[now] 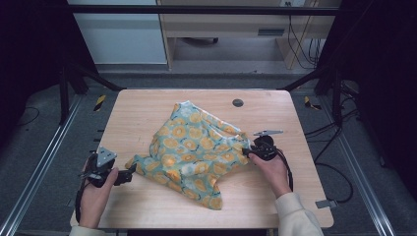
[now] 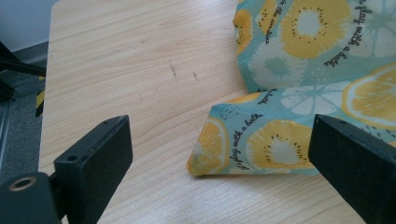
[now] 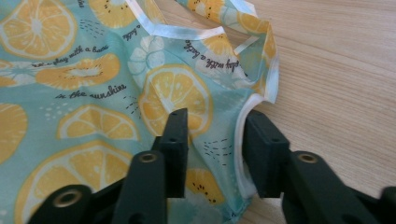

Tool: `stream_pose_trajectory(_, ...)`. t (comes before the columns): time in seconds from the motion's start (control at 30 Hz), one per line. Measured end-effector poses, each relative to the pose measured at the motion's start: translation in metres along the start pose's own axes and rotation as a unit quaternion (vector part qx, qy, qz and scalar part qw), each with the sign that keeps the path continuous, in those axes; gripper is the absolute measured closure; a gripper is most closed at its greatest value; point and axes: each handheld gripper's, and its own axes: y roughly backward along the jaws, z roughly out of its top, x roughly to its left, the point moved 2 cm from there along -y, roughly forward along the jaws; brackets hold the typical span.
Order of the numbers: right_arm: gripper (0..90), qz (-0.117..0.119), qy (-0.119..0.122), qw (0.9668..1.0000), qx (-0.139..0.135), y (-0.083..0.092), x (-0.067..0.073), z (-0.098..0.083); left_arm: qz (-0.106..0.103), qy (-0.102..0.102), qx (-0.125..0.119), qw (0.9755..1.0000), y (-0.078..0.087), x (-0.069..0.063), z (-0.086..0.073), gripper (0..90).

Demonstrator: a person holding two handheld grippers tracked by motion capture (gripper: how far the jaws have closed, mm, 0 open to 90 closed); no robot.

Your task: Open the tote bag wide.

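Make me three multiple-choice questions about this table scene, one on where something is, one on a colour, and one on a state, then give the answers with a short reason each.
1. Where is the dark round disc?
A. on the table beyond the garment
B. on the floor
C. under the person's left hand

2. What colour are the fruit slices printed on the garment?
A. red
B. yellow-orange
C. purple

3. How do the left gripper jaws stand?
A. clamped on the cloth
B. wide apart
C. shut on nothing

Answers:
1 A, the disc sits near the table's far edge.
2 B, yellow-orange slices on pale teal.
3 B, the jaws are spread with the cloth's corner between them.
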Motion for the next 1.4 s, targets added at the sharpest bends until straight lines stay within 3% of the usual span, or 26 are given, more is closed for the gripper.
stream_pose_trajectory(0.07, 73.7, 0.002, 0.008, 1.0, 0.0, 0.0, 0.0, 0.0, 0.0, -0.001, 0.0, 1.0, 0.0, 0.0, 0.0, 6.4)
stream_pose_trajectory(0.3, 89.5, 0.013, 0.018, 0.9997, -0.005, 0.001, 0.002, 0.001, 0.0, -0.001, 0.0, 1.0, 0.0, 0.0, 0.0, 6.4)
stream_pose_trajectory(0.43, 90.0, 0.017, 0.021, 0.9995, -0.014, 0.003, 0.002, 0.003, -0.001, -0.001, 0.0, 1.0, 0.0, 0.0, 0.0, 6.5)
stream_pose_trajectory(0.57, 90.0, 0.025, 0.028, 0.9985, -0.04, 0.015, 0.008, 0.01, -0.002, -0.001, 0.001, 1.0, 0.0, -0.001, 0.0, 6.5)
stream_pose_trajectory(0.6, 90.0, 0.035, 0.031, 0.9972, -0.059, 0.023, 0.015, 0.015, -0.002, -0.002, 0.002, 1.0, 0.0, -0.001, 0.001, 6.5)
stream_pose_trajectory(0.7, 90.0, 0.044, 0.041, 0.9952, -0.077, 0.034, 0.025, 0.021, -0.002, -0.002, 0.002, 1.0, -0.001, -0.001, 0.001, 6.5)
stream_pose_trajectory(0.77, 90.0, 0.054, 0.055, 0.9926, -0.095, 0.043, 0.038, 0.027, -0.003, -0.003, 0.002, 1.0, -0.001, -0.002, 0.001, 6.5)
stream_pose_trajectory(0.8, 90.0, 0.065, 0.079, 0.989, -0.106, 0.05, 0.053, 0.032, -0.003, -0.003, 0.002, 1.0, -0.001, -0.002, 0.001, 6.6)
stream_pose_trajectory(0.87, 90.0, 0.071, 0.088, 0.9875, -0.11, 0.053, 0.061, 0.033, -0.003, -0.003, 0.003, 1.0, -0.001, -0.002, 0.001, 6.5)
stream_pose_trajectory(0.93, 90.0, 0.091, 0.119, 0.982, -0.116, 0.056, 0.088, 0.036, -0.003, -0.002, 0.002, 1.0, -0.001, -0.002, 0.001, 6.5)
stream_pose_trajectory(0.97, 90.0, 0.091, 0.119, 0.982, -0.116, 0.056, 0.088, 0.036, -0.003, -0.002, 0.002, 1.0, 0.0, -0.002, 0.001, 6.5)
stream_pose_trajectory(1.07, 90.0, 0.113, 0.145, 0.9761, -0.116, 0.058, 0.115, 0.037, -0.004, 0.001, 0.0, 1.0, 0.0, -0.001, 0.001, 6.5)
stream_pose_trajectory(1.17, 90.0, 0.137, 0.171, 0.9689, -0.115, 0.059, 0.141, 0.035, -0.007, 0.002, -0.003, 1.0, 0.001, 0.0, 0.002, 6.6)
stream_pose_trajectory(1.2, 90.0, 0.152, 0.185, 0.9644, -0.112, 0.06, 0.156, 0.033, -0.008, 0.002, -0.005, 1.0, 0.001, 0.0, 0.002, 6.9)
stream_pose_trajectory(1.23, 90.0, 0.152, 0.185, 0.9644, -0.112, 0.06, 0.156, 0.033, -0.009, 0.002, -0.007, 0.9999, 0.002, 0.0, 0.003, 6.9)
stream_pose_trajectory(1.27, 90.0, 0.167, 0.199, 0.9596, -0.109, 0.06, 0.17, 0.031, -0.01, 0.004, -0.01, 0.9999, 0.002, 0.0, 0.004, 6.9)
stream_pose_trajectory(1.3, 90.0, 0.167, 0.199, 0.9596, -0.109, 0.06, 0.17, 0.031, -0.012, 0.001, -0.013, 0.9998, 0.003, 0.0, 0.005, 6.9)
stream_pose_trajectory(1.33, 90.0, 0.18, 0.21, 0.9552, -0.104, 0.059, 0.181, 0.027, -0.013, -0.001, -0.014, 0.9998, 0.004, -0.001, 0.007, 7.0)
stream_pose_trajectory(1.4, 90.0, 0.187, 0.214, 0.9535, -0.101, 0.059, 0.186, 0.025, -0.018, -0.002, -0.025, 0.9995, 0.004, -0.001, 0.012, 7.6)
